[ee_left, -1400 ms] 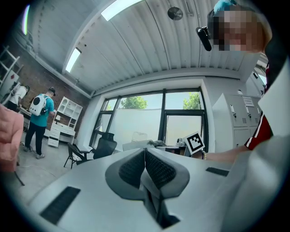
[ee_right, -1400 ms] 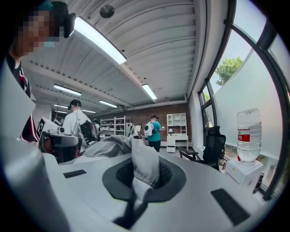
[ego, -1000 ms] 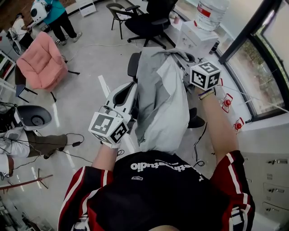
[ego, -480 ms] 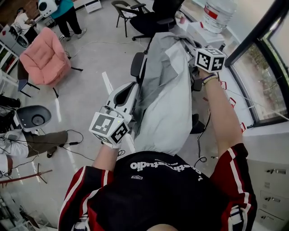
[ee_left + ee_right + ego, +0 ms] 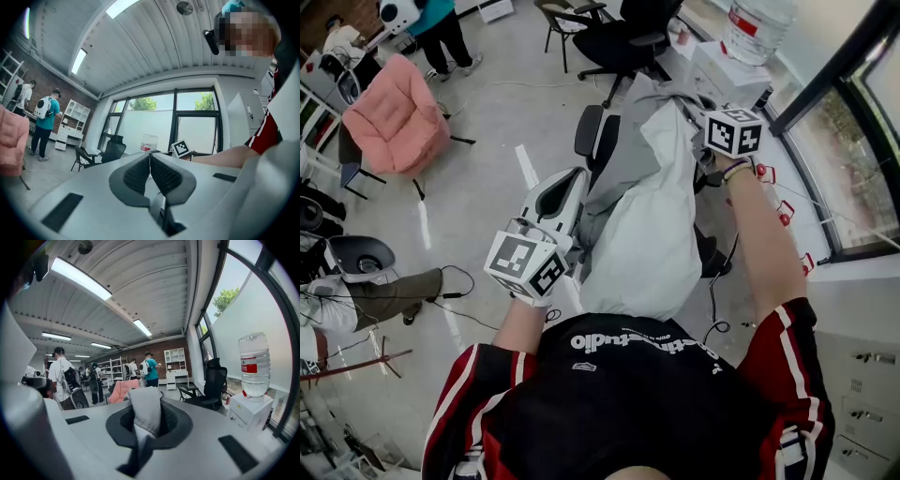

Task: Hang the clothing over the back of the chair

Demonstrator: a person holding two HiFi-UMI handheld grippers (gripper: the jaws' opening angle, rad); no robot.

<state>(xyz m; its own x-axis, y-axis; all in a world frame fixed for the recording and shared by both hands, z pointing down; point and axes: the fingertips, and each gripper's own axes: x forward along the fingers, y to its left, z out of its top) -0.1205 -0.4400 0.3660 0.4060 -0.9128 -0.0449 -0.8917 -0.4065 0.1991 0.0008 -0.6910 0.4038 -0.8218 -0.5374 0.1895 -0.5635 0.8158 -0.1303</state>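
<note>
A grey and white garment (image 5: pixel 642 216) hangs over the back of a black office chair, whose headrest (image 5: pixel 589 131) shows at the cloth's left edge. My right gripper (image 5: pixel 699 112) is at the garment's top right corner, shut on a fold of the grey cloth (image 5: pixel 146 409) that sticks up between its pads. My left gripper (image 5: pixel 578 178) points level at the garment's left side, beside the chair back. Its pads (image 5: pixel 161 173) are pressed together at the tips, and I cannot tell whether any cloth is pinched there.
A pink armchair (image 5: pixel 394 117) stands at the left, and black chairs (image 5: pixel 623 42) at the back. A water bottle (image 5: pixel 757 28) sits on a white cabinet (image 5: pixel 717 75) by the window. People stand at the back left (image 5: pixel 441 28). Cables (image 5: pixel 459 281) lie on the floor.
The right gripper has carried the garment's top corner further away and to the right, so more of the headrest shows. The left gripper has hardly moved.
</note>
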